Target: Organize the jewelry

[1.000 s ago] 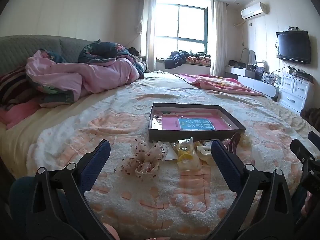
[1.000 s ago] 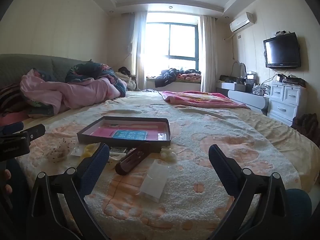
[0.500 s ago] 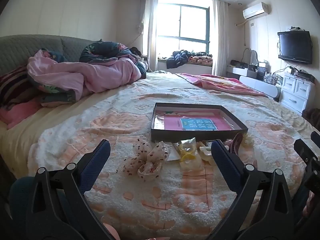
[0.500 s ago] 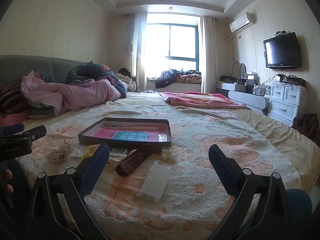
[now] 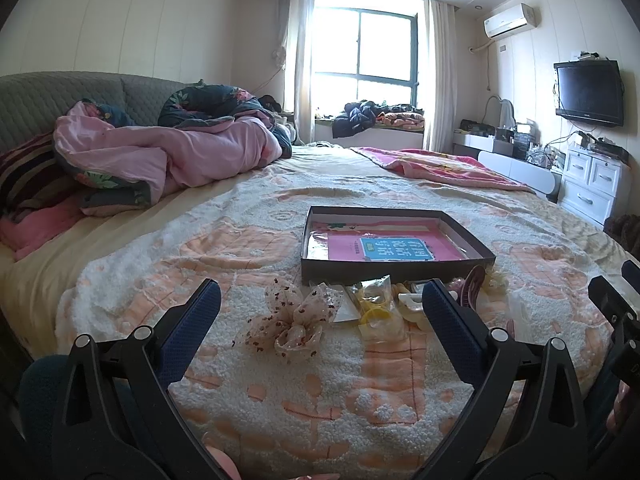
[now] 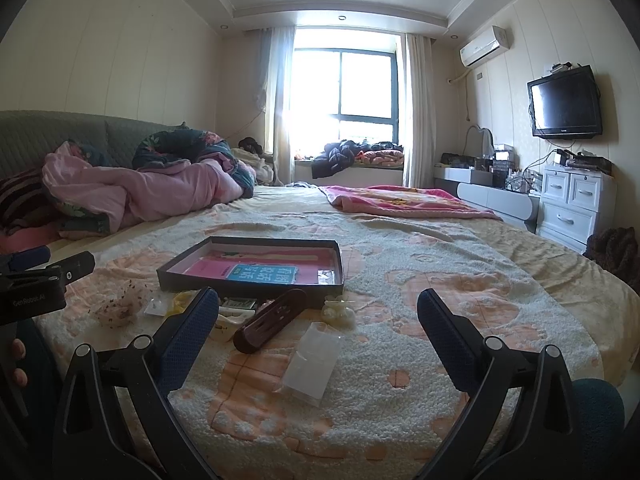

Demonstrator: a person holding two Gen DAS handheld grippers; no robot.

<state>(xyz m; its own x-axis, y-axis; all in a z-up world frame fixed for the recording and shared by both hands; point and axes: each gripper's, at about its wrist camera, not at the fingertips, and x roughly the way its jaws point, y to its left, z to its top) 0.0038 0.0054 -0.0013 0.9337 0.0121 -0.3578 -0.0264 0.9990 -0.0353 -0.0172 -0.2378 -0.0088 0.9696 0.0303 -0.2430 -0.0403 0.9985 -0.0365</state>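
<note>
The bed (image 5: 248, 248) fills most of the room, its fuzzy peach-and-cream blanket spread flat, and near the foot lies the shallow dark box (image 5: 476, 258), lined in pink with a blue card inside and no jewelry in it yet. Compared with a second ago almost nothing has shifted; both views have only crept a touch closer, so I judge the sorting has not begun. Just in front of the box sit the pieces: the dark red case (image 6: 270, 320), the clear packet (image 6: 312, 360), the spotted bow (image 5: 294, 322), the small bagged yellow item (image 5: 376, 312). The left gripper (image 5: 320, 320) hangs over the bow with its jaws spread wide and empty; the right gripper (image 6: 318, 322) likewise gapes, holding nothing
</note>
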